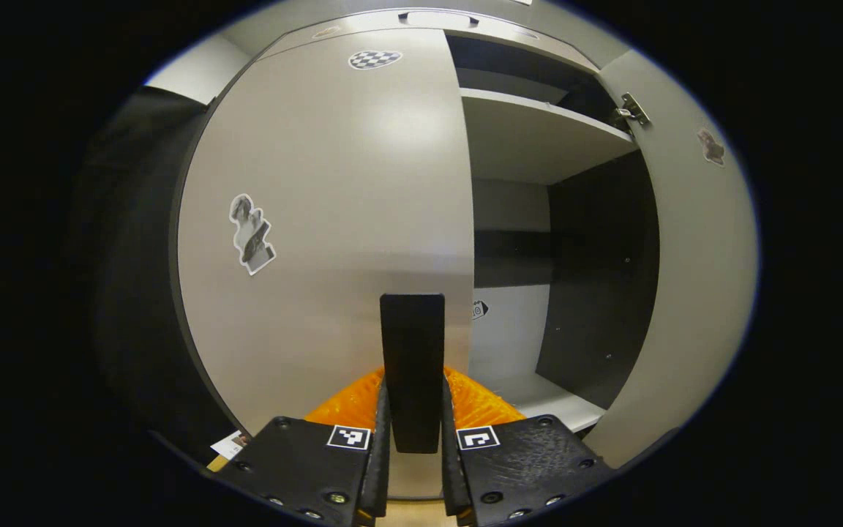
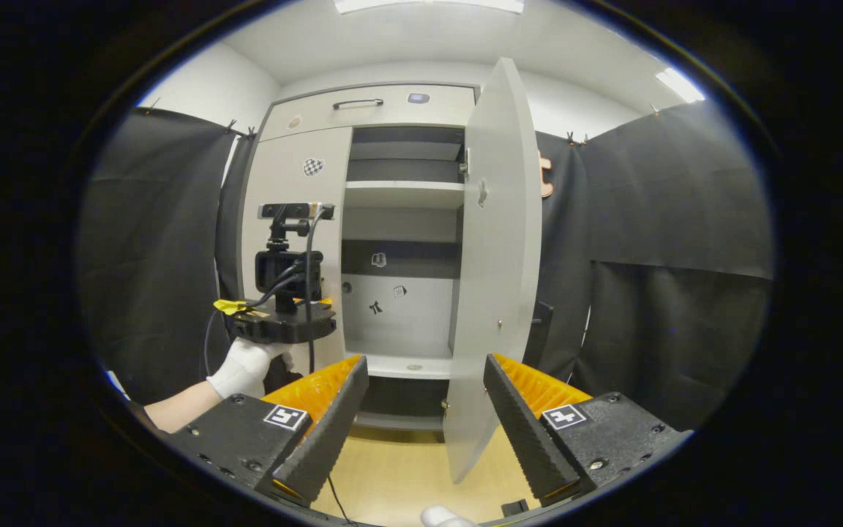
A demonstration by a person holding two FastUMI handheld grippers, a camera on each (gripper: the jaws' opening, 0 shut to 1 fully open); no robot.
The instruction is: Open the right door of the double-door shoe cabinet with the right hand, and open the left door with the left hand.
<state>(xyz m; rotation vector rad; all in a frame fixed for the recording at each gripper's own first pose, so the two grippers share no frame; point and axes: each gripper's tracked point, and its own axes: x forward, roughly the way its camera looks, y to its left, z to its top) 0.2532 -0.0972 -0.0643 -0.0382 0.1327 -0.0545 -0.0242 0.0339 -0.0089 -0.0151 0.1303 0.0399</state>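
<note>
Shoe cabinet's pale grey left door [image 1: 319, 219] stood closed ahead, its black handle [image 1: 412, 366] clenched in the left tongs [image 1: 412, 417]. Right door [image 2: 495, 256] swung open; right tongs [image 2: 421, 410] released. Pulling should follow the hinge arc.

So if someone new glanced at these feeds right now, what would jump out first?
Probably the right door, swung wide open to bare shelves, with the right gripper open and back from it. Next, the left gripper shut on the black handle of the left door, which looks closed.
</note>
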